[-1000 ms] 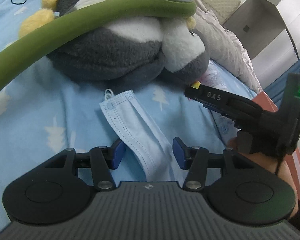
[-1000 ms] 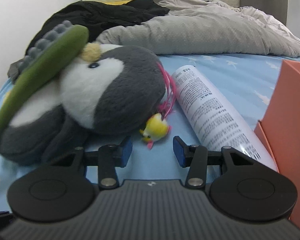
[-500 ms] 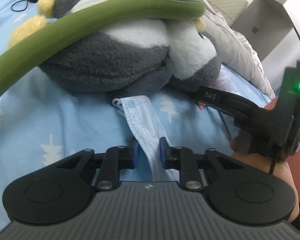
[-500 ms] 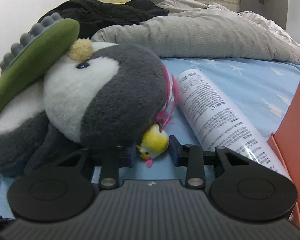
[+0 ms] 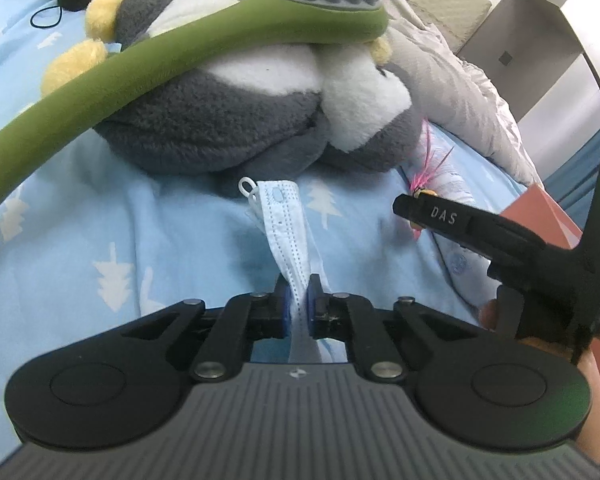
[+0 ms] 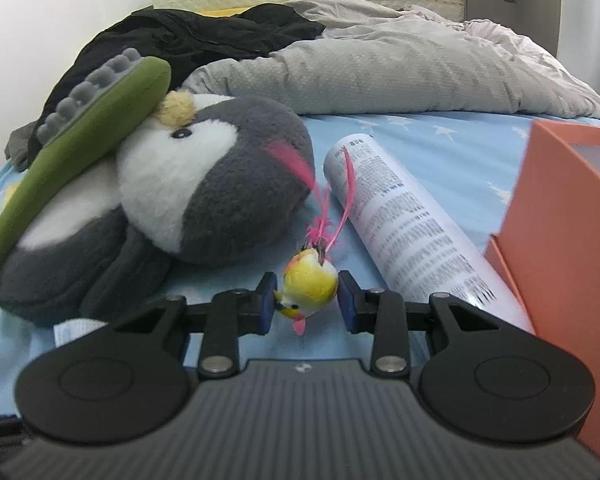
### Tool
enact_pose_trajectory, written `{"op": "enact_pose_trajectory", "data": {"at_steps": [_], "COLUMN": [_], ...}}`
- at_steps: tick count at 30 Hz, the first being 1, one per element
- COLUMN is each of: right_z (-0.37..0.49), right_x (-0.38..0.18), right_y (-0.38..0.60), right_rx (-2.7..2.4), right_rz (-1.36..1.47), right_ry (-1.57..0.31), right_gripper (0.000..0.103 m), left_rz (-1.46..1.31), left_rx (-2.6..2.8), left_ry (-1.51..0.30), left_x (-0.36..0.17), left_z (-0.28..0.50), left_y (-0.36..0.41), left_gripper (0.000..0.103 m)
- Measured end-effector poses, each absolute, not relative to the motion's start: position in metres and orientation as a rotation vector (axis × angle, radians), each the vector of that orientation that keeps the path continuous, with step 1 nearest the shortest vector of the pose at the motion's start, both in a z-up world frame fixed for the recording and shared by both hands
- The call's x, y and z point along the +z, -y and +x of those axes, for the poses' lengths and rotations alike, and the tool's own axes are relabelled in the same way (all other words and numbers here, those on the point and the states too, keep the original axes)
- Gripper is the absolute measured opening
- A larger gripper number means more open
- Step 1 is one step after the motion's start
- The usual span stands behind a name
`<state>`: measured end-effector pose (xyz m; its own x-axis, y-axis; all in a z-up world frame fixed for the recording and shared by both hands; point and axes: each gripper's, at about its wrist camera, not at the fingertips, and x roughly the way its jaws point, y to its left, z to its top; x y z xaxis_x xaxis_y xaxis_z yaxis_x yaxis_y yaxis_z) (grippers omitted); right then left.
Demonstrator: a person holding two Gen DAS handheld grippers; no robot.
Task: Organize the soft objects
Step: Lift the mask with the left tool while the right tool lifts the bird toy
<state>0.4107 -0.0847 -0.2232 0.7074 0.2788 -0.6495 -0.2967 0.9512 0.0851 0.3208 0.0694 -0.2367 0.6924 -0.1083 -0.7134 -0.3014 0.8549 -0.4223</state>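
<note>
On the bed (image 6: 452, 148) in front of you, the massager (image 6: 80, 140) lies across the plush penguin (image 6: 204, 200). The face mask (image 5: 288, 232) lies just before the penguin, the printed tube (image 6: 404, 216) at its right, and the box (image 6: 560, 240) beyond the tube toward the bed's right edge. Behind them all, the quilt (image 6: 380, 72) and dark clothing (image 6: 188, 36) are heaped at the head of the bed.

A grey-and-white plush penguin (image 6: 204, 184) lies on a pale blue sheet (image 5: 100, 220) printed with white trees.

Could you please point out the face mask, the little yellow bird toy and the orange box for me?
face mask (image 5: 286, 220): left wrist view, on its pleated middle.
yellow bird toy (image 6: 312, 282): right wrist view, on its round body.
orange box (image 6: 560, 216): right wrist view, on its near side wall.
</note>
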Motion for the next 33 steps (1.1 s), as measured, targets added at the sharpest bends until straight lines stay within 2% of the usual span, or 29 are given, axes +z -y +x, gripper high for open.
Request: {"op": "enact_pose_trajectory", "data": {"at_steps": [33], "right_z": [0.222], "right_x": [-0.164], "right_y": [0.145], "right_rx": [0.436], "right_rz": [0.0], "right_ry": [-0.811], "right_gripper": [0.036], "left_rz": [-0.407], "left_rx": [0.086], "left_ry": [-0.793], "left_x": [-0.161], "left_z": [0.178], "left_y": [-0.033], "left_gripper": [0.009]}}
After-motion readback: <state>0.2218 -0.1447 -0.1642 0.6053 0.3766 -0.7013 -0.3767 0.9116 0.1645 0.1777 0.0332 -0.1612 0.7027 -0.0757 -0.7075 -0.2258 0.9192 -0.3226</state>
